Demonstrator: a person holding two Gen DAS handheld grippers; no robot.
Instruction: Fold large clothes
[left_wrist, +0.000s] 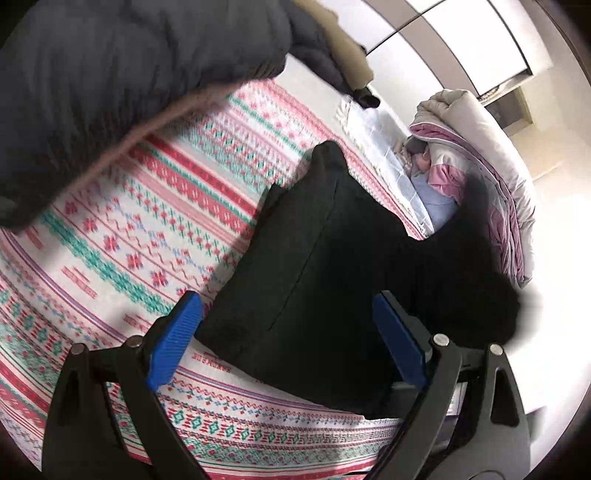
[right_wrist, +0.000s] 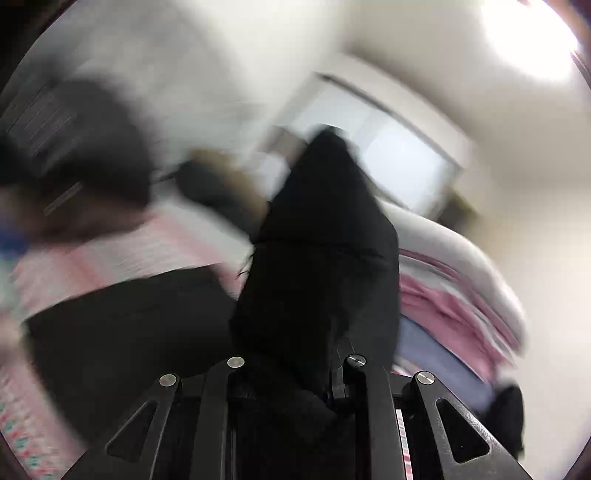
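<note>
A black garment (left_wrist: 314, 266) lies on a bed with a pink, red and teal patterned sheet (left_wrist: 147, 221). My left gripper (left_wrist: 288, 339) is open above the garment's near edge, its blue pads (left_wrist: 177, 339) on either side of it and apart from it. In the right wrist view, which is blurred by motion, my right gripper (right_wrist: 295, 373) is shut on a fold of the black garment (right_wrist: 317, 258) and holds it lifted above the bed; its fingertips are hidden by the cloth.
A dark quilted jacket (left_wrist: 110, 74) with a tan lining fills the upper left. A heap of pink and white bedding (left_wrist: 480, 177) lies at the far right of the bed. A wardrobe and wall stand behind.
</note>
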